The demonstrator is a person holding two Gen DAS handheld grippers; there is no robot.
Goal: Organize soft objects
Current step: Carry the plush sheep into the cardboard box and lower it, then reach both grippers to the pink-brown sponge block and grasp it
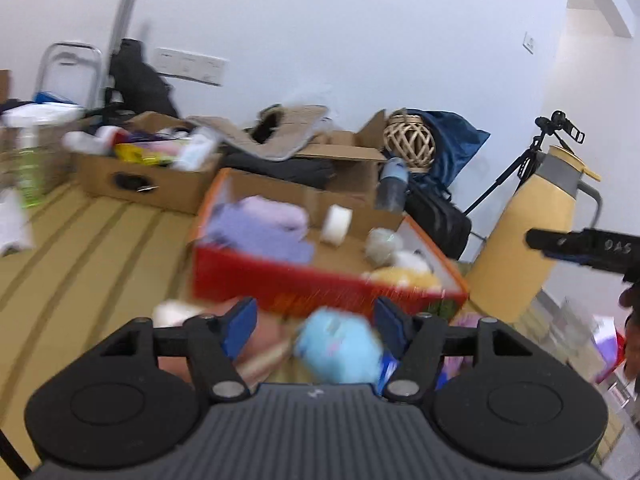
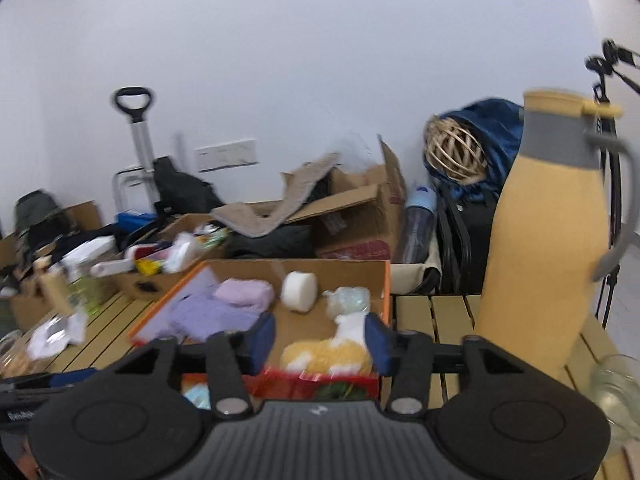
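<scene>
Left gripper (image 1: 316, 326): angled down toward the slatted table (image 1: 80, 248), blue pads well apart. A light blue soft toy (image 1: 338, 350) sits blurred in the gap between them; neither pad visibly presses it, so the jaws read as open and no grip is confirmed. A pink soft item (image 1: 264, 344) lies just below the left pad.

Right gripper (image 2: 320, 342): also tilted down, jaws partly apart, nothing between the pads. Its black finger (image 1: 580, 246) juts into the left wrist view from the right edge, beside part of a hand (image 1: 632, 336).

Red-and-orange cardboard box (image 1: 280, 280): directly ahead of both grippers, open at the top. Contents:
- lavender folded cloth (image 2: 216, 312), far left of the box, with a paler purple roll (image 2: 246, 292) on top of it
- white roll (image 2: 299, 290), toward the back wall of the box
- clear crinkled wrap bundle (image 2: 348, 300), back right
- yellow-and-white plush (image 2: 328, 354), near right corner, seen just beyond the right gripper's pads

Ahead and left of the grippers, a brown carton (image 1: 152, 184) is packed with mixed items too blurred to identify. Another carton (image 2: 352, 216) behind the red box stands with flaps open and a grey mat (image 2: 276, 204) draped over it.

To the right of both grippers stands a tall yellow jug (image 2: 548, 248) with a grey collar and handle.
</scene>
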